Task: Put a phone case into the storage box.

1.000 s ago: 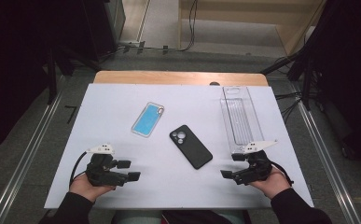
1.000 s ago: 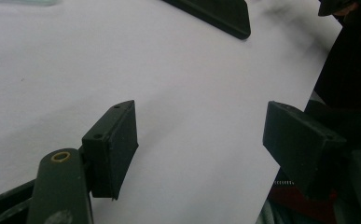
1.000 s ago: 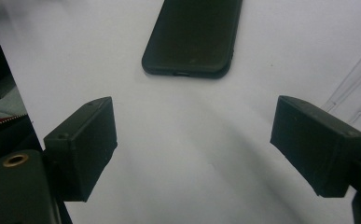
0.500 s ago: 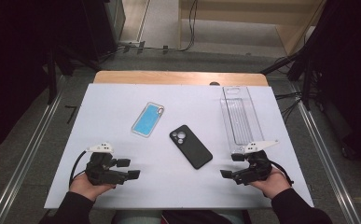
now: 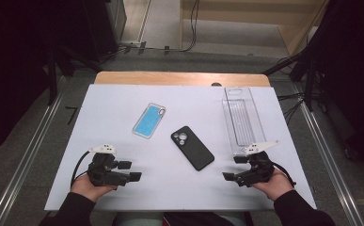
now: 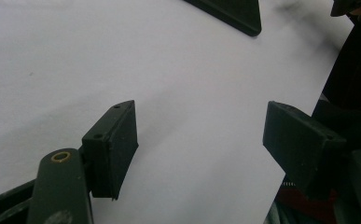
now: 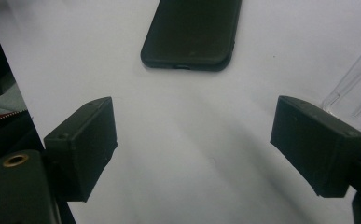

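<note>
The left tool (image 5: pixel 133 171) is resting low over the white worktop (image 5: pixel 123 99) near its front left corner, with a hand wrapped around it from below. Its two black jaws are standing wide apart and nothing is sitting between them, so it is not holding anything. The right tool (image 5: pixel 229 168) is waiting the same way near the front right corner, jaws wide and empty too. Both tools are pointing in toward the middle, which looks like a ready pose so either one can go for a thing.

The black flat phone with round camera eyes (image 5: pixel 192 147) is lying face down in the middle of the worktop, tilted a bit. It is the nearest thing to both tools, a little closer to the right one, and in the right gripper view its bottom end (image 7: pixel 190 32) is lying straight ahead of the open jaws. So it is probably the thing to be picked up.

The blue see-through phone case (image 5: pixel 149 121) is lying flat farther back, just beside the phone but not touching it. It looks made to fit on the phone. The long clear plastic tray (image 5: pixel 242 120) is lying along the right edge, empty, with its near end just beside the right tool.
</note>
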Demonstrator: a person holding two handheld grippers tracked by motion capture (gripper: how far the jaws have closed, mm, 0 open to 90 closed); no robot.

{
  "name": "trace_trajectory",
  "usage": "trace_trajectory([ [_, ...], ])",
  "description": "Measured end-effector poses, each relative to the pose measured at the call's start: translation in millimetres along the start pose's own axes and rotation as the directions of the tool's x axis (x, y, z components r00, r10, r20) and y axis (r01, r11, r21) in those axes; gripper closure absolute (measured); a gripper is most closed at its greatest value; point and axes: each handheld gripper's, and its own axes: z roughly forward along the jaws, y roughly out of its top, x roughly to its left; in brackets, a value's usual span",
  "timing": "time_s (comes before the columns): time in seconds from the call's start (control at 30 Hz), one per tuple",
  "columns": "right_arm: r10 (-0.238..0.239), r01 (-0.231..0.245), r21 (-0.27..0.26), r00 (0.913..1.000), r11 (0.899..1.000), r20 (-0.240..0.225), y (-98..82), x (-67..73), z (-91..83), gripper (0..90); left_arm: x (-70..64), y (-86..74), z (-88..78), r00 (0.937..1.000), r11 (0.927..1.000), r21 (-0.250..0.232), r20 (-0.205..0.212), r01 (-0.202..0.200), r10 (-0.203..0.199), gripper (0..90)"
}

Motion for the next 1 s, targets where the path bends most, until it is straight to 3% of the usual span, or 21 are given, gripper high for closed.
trace_trajectory([
  [0.33, 0.002, -0.003, 0.034, 1.0000, 0.999, 0.006, -1.0, -0.3, 1.3, 12.7, 0.1, -0.3, -0.4, 1.0000, 1.0000, 0.001, -0.005, -0.002, 0.002, 26.4],
  [0.87, -0.022, 0.022, 0.024, 0.9996, 0.999, 0.015, -1.4, -0.2, 1.2, 12.7, 0.5, -0.2, 0.2, 0.9999, 1.0000, 0.006, -0.013, 0.004, -0.003, 26.3],
  [1.0, -0.014, 0.013, 0.010, 0.9998, 1.000, 0.018, -1.4, -0.6, -0.1, 12.7, 0.5, 0.9, -0.7, 0.9994, 0.9996, 0.009, -0.019, 0.028, -0.028, 27.7],
])
